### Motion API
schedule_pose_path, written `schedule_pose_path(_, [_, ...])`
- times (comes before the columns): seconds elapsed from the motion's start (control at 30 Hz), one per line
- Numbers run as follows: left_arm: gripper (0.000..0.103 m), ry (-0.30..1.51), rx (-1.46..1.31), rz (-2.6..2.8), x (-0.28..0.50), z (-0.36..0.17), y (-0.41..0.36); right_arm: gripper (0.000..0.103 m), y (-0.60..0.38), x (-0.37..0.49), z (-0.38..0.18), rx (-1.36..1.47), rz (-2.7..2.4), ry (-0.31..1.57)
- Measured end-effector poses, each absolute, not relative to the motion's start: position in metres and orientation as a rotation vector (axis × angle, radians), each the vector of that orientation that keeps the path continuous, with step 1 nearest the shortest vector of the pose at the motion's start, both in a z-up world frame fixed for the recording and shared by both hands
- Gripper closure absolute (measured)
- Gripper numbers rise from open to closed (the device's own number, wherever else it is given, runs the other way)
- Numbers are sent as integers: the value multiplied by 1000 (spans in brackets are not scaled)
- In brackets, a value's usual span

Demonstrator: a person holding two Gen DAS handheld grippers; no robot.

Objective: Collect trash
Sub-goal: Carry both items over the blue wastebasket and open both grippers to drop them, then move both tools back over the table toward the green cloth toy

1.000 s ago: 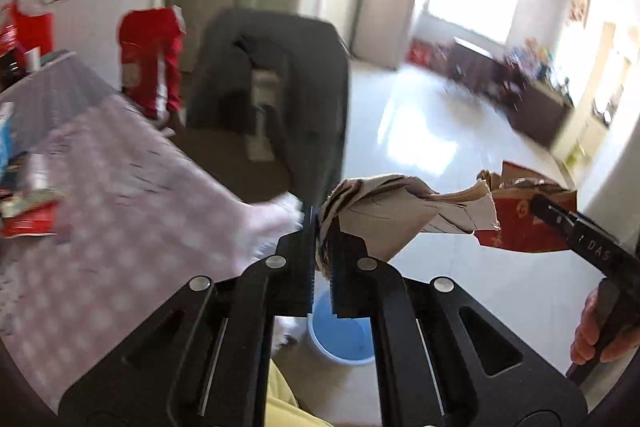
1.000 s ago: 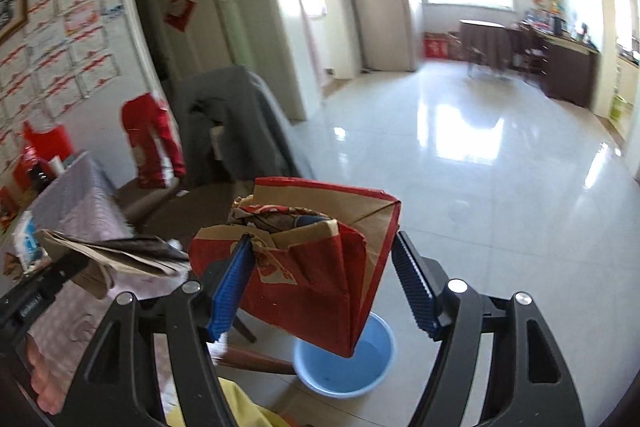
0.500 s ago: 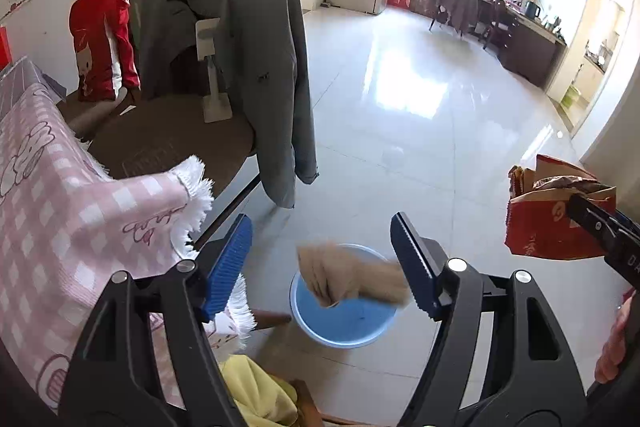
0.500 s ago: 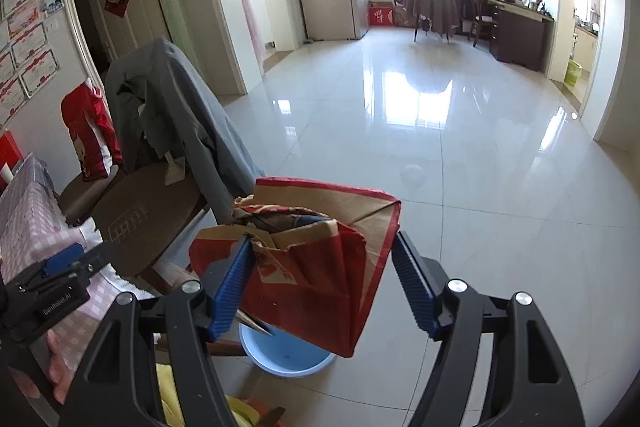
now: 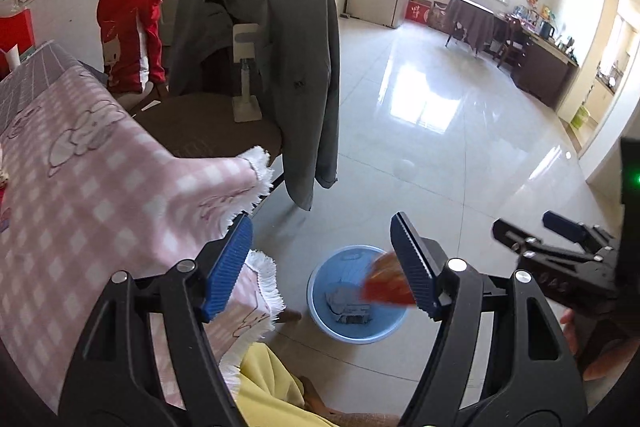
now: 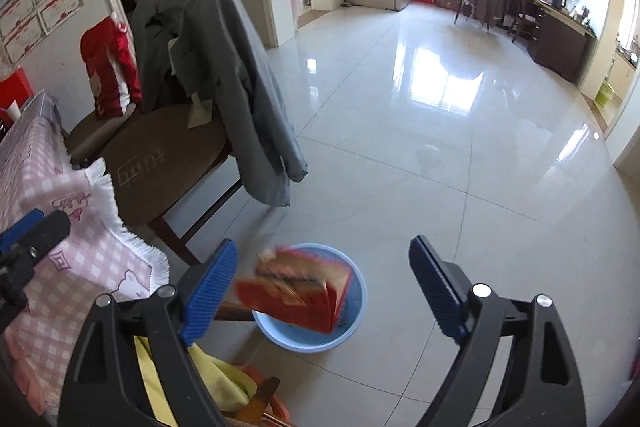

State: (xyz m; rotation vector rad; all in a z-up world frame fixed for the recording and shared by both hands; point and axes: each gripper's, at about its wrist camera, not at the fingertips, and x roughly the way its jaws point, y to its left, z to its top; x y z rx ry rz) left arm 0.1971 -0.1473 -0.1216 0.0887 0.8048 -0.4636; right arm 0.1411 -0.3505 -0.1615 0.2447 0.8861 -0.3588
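Observation:
A blue basin (image 5: 356, 327) stands on the tiled floor below both grippers; it also shows in the right wrist view (image 6: 356, 291). Crumpled grey-brown paper (image 5: 346, 305) lies inside it. A red paper bag (image 6: 296, 297) is blurred in mid-air just over the basin, also seen in the left wrist view (image 5: 386, 285). My left gripper (image 5: 322, 267) is open and empty above the basin. My right gripper (image 6: 324, 291) is open and empty, its jaws wide apart; it also shows at the right of the left wrist view (image 5: 560, 243).
A table with a pink checked cloth (image 5: 80, 195) is on the left. A chair with a grey jacket (image 5: 280, 59) stands beside it. A yellow cloth (image 5: 268, 387) lies near the bottom edge. Shiny tiled floor (image 6: 460, 147) stretches to the right.
My left gripper opened and dropped the crumpled paper into the basin. My right gripper then opened and let go of the red bag, which is falling toward the basin.

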Motion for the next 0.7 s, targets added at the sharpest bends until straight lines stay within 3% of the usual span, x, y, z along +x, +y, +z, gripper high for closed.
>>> schedule_pose_path(0.7, [32, 683, -11, -454, 168, -61, -85, 13, -281, 146, -82, 222, -159, 705])
